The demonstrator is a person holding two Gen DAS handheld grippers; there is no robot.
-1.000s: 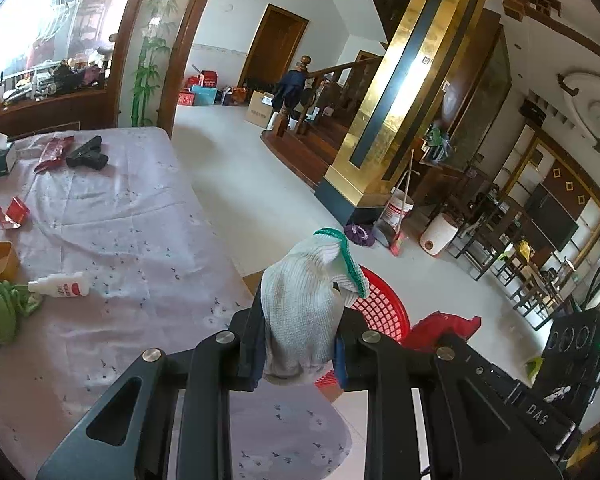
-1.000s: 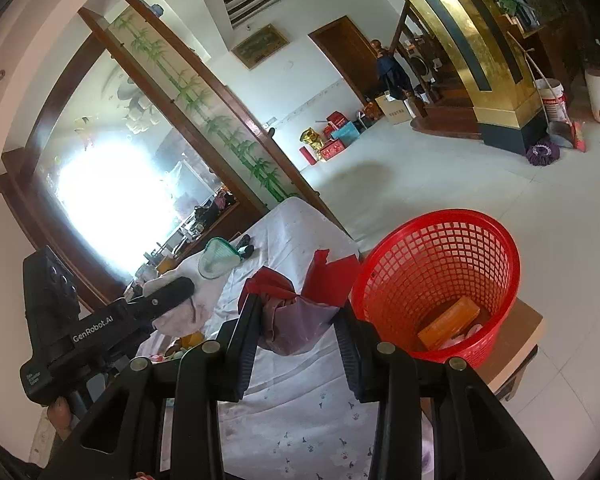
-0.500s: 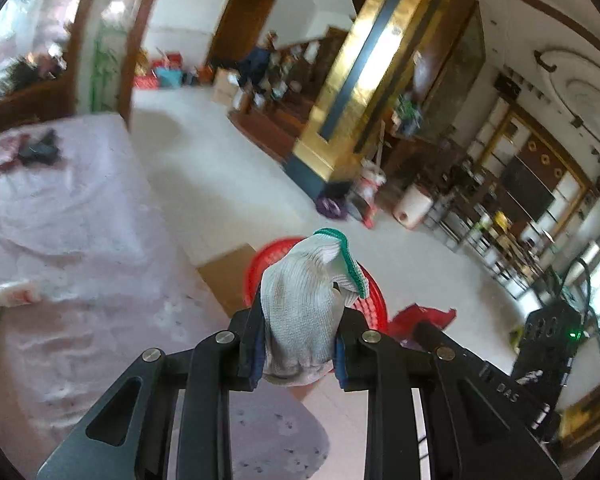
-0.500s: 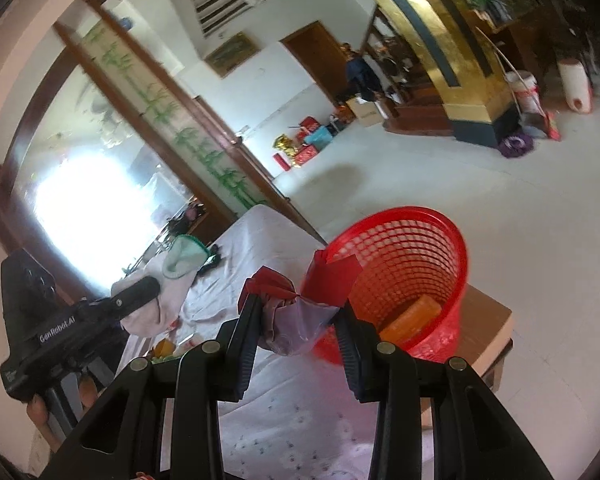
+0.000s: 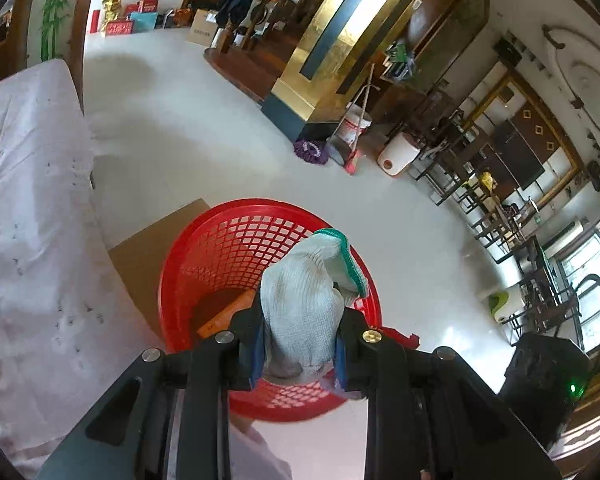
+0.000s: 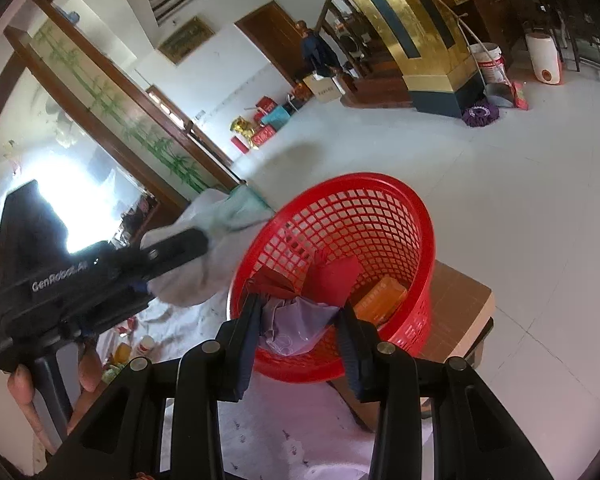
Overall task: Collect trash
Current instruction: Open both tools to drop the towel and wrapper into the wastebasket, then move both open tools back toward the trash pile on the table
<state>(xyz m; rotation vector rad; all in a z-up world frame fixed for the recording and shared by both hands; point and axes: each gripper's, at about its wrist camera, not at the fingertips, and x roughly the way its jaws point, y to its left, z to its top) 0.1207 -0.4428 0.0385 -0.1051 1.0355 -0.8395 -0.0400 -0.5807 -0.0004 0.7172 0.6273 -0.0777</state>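
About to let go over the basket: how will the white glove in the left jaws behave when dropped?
Probably floppy: the white glove bulges and folds between the left gripper jaws, its green cuff drooping sideways. Likely light, so it may drift rather than fall straight. Its knit could snag on the red basket mesh or drape over the rim.
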